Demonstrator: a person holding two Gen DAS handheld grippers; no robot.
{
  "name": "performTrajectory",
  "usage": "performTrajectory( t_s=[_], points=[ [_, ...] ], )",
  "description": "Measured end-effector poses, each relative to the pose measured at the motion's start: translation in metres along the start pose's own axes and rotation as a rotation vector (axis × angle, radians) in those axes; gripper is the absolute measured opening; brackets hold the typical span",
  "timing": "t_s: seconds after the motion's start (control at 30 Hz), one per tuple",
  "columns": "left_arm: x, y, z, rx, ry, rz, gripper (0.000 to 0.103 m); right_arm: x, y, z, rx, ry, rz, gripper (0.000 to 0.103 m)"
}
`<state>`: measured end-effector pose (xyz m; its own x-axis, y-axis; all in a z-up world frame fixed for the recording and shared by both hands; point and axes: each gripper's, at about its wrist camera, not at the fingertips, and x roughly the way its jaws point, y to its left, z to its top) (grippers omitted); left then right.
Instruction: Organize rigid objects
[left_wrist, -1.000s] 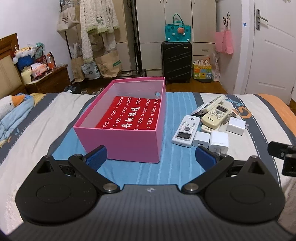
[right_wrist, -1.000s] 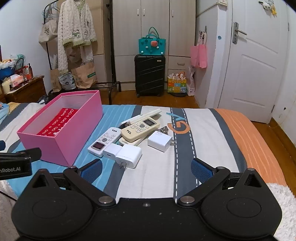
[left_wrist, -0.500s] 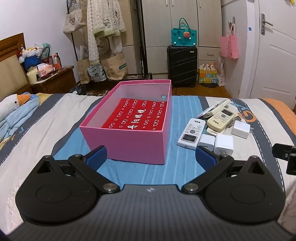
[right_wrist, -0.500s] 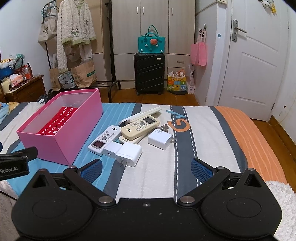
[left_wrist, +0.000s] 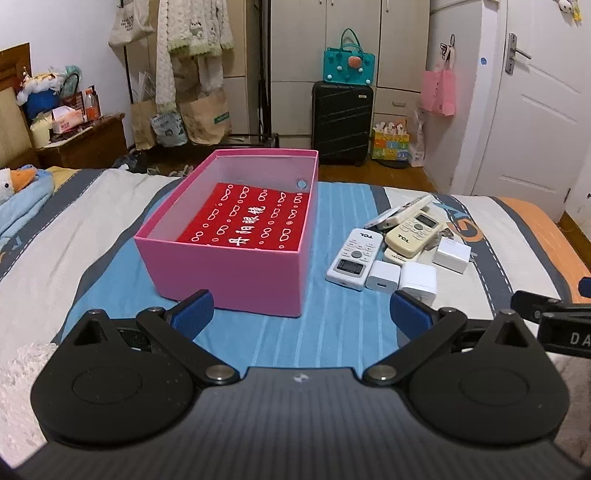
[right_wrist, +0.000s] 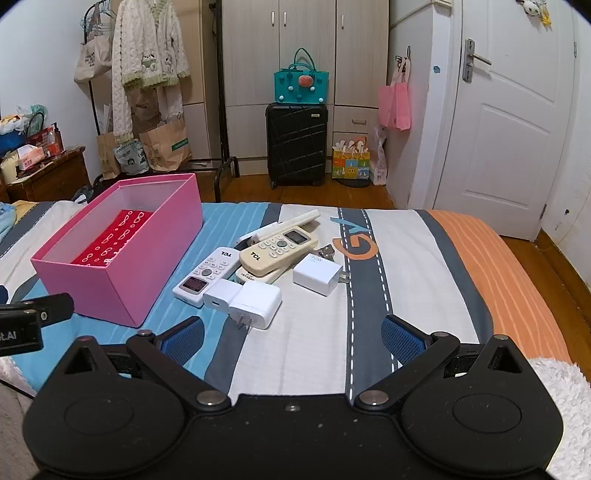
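A pink box (left_wrist: 229, 266) stands open on the bed, with a red patterned cloth (left_wrist: 251, 221) on its bottom; it also shows in the right wrist view (right_wrist: 122, 280). To its right lies a pile: a white TCL remote (right_wrist: 208, 273), a cream TCL remote (right_wrist: 277, 251), a slim white remote (right_wrist: 284, 225) and three white chargers (right_wrist: 255, 304), (right_wrist: 221, 297), (right_wrist: 319, 275). My left gripper (left_wrist: 301, 314) is open and empty, just short of the box. My right gripper (right_wrist: 291, 339) is open and empty, just short of the chargers.
The bed has a striped blue, grey, white and orange cover (right_wrist: 406, 266). A fluffy white blanket (right_wrist: 565, 391) lies at the near right. A black suitcase (right_wrist: 295, 144), wardrobe, clothes rack and door stand beyond the bed. A blue plush toy (left_wrist: 18, 199) lies at the left.
Both grippers have drawn back and risen a little, so the box and pile sit slightly farther away. Both stay open and nothing on the bed has moved.
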<state>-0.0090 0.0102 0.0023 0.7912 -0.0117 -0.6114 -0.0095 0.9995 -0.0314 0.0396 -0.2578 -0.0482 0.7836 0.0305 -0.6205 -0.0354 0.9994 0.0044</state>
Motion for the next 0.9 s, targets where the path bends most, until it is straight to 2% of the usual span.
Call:
performTrajectory(
  t_s=[0.27,0.53,0.9],
  points=[
    [0.002,0.000,-0.001,-0.019,0.001,0.021,0.103,0.002,-0.001,0.000,0.001,0.007,-0.002,0.103],
    [0.008,-0.003,-0.002,0.021,0.032,0.050,0.103,0.006,-0.002,-0.001,0.000,0.016,-0.006,0.103],
    [0.010,-0.003,-0.003,0.021,0.070,0.011,0.103,0.011,-0.003,-0.002,0.004,0.036,-0.006,0.103]
  ],
)
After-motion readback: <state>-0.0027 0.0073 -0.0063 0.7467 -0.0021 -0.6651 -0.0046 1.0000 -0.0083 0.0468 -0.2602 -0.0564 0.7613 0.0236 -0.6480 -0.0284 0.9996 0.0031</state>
